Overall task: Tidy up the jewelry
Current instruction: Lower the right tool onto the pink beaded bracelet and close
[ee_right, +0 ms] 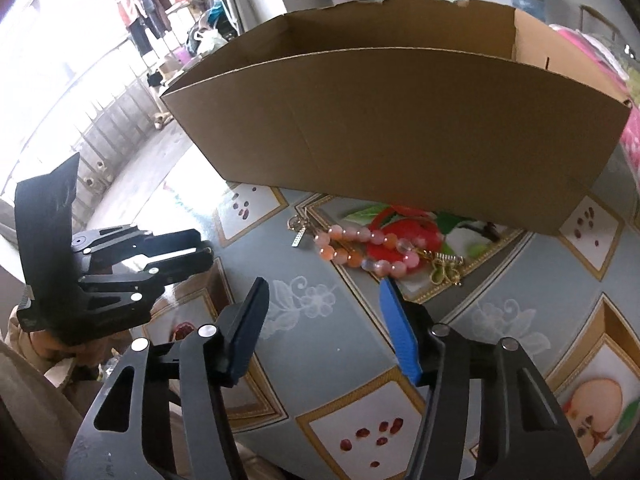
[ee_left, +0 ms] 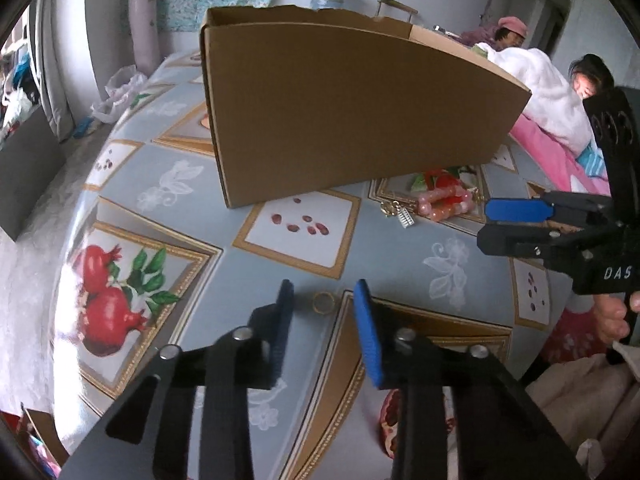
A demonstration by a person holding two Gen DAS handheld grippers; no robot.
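Note:
A small gold ring (ee_left: 323, 302) lies on the fruit-patterned tablecloth (ee_left: 400, 260), right between the blue-padded fingertips of my left gripper (ee_left: 324, 285). The jaws stand narrow and open, with a gap on each side of the ring. A pink and orange bead bracelet (ee_right: 360, 249) lies in front of the open cardboard box (ee_right: 400, 128), with a gold charm (ee_right: 444, 269) at its right end and a silver pendant (ee_right: 299, 234) at its left. My right gripper (ee_right: 324, 286) hovers open just short of the bracelet, holding nothing. The left wrist view shows the box (ee_left: 340, 112), bracelet (ee_left: 440, 202) and right gripper (ee_left: 486, 224).
The table's left edge curves down toward the floor. A plastic bag (ee_left: 120, 92) and a rolled mat (ee_left: 144, 32) sit at the far left. Two people (ee_left: 588, 76) are by white and pink bedding (ee_left: 544, 92) at the far right. A hand (ee_left: 612, 316) holds the right gripper.

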